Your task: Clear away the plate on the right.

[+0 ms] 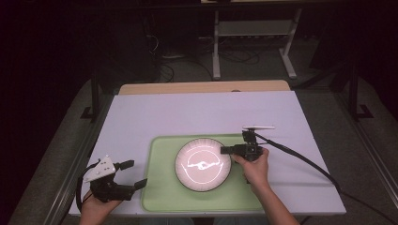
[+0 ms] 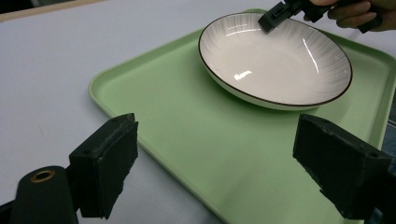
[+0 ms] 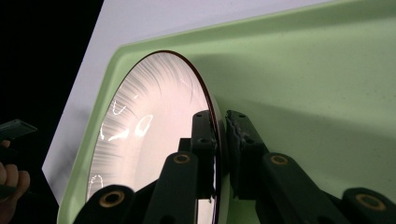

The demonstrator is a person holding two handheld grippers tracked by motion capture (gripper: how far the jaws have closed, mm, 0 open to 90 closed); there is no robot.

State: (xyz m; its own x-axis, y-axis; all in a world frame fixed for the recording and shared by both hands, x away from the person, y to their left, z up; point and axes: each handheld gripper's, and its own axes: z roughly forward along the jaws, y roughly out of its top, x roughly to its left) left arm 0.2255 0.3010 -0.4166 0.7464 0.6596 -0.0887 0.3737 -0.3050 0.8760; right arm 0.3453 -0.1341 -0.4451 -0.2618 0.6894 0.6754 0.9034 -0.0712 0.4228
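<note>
High view: one plate (image 1: 203, 164), white with a thin dark rim line, sits near the middle of one green tray (image 1: 162, 187) on the white worktop (image 1: 187, 112). The right tongs (image 1: 226, 150) are clamped on the plate's right-hand rim; the left tongs (image 1: 133, 173) stand apart with nothing between them, off the tray's left edge. Count: one plate, one tray, two tongs. Left gripper view: the plate (image 2: 280, 60) is a shallow glazed dish with fine radial ribbing, lying flat toward the tray's far end; the tray (image 2: 187, 135) is bare in front of it. The right tongs (image 2: 271, 19) bite the far rim. The left tongs (image 2: 224, 172) are wide open over the tray's near edge. Right gripper view: the rim of the plate (image 3: 140, 130) runs between the two pads of the right tongs (image 3: 222, 135), one pad inside the bowl, one outside. Handling judgement: the plate is probably ceramic, so rigid, moderately heavy and breakable; the glaze looks slippery. A single rim grip will let it droop or slide, so take hold well onto the rim and lift slowly, or support the opposite rim with the free tongs.
</note>
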